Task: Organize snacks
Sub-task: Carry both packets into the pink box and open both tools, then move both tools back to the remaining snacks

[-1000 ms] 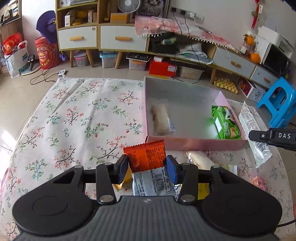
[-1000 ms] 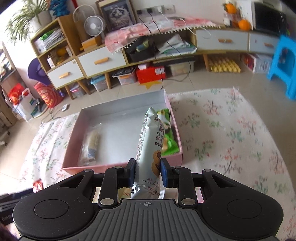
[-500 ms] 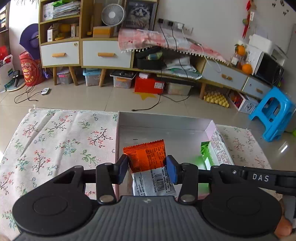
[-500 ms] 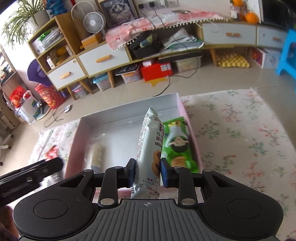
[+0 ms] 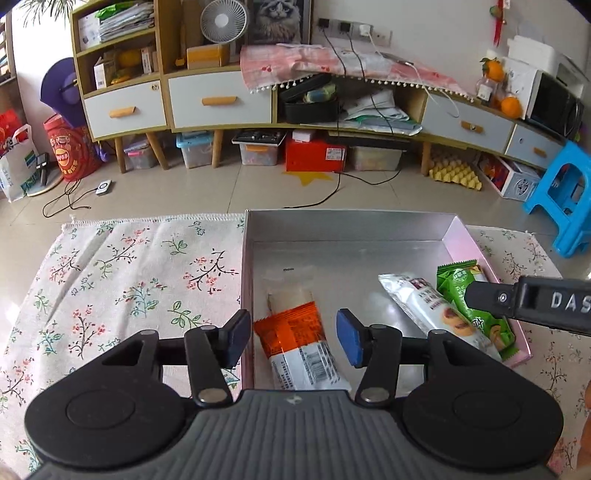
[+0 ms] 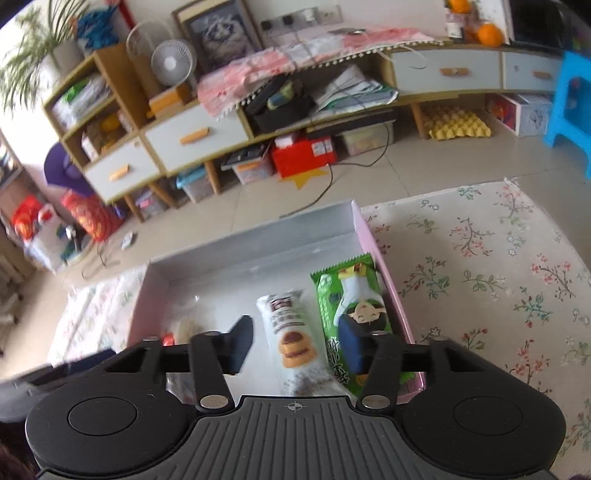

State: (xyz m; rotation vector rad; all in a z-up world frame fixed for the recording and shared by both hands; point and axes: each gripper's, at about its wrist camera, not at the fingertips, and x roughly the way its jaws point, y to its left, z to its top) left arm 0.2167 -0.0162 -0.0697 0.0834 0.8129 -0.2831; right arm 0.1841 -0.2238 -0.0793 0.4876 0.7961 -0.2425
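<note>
Left gripper (image 5: pixel 294 336): jaws wide apart, holding nothing, poised over the near left corner of the box (image 5: pixel 347 220). Orange packet (image 5: pixel 297 347) lies flat on the box floor between and below the pads, touching neither; its white barcoded end points toward the camera. Just beyond it, partly under its far edge, a pale clear-wrapped snack (image 5: pixel 290 299) beside the left wall. Right gripper (image 6: pixel 294 349): jaws likewise spread, empty, over the right half of the box. White biscuit pack (image 6: pixel 291 341) lies lengthwise on the floor between its pads, free of both. Green pack (image 6: pixel 351 299) sits just right of the white one, along the pink right wall; the right pad overlaps it in view, contact cannot be told. From the left wrist view, the white pack (image 5: pixel 428 308) and green pack (image 5: pixel 476 310) lie side by side, slanted, at the right wall, with the right gripper's finger (image 5: pixel 528 301) reaching in above the green one. Box is silver inside, pink outside, resting on a floral cloth (image 5: pixel 122 269). Beyond the cloth: tiled floor, then a low cabinet (image 5: pixel 218 99) with orange-handled drawers, a fan (image 5: pixel 220 21) on top, a blue stool (image 5: pixel 567 206) far right.
</note>
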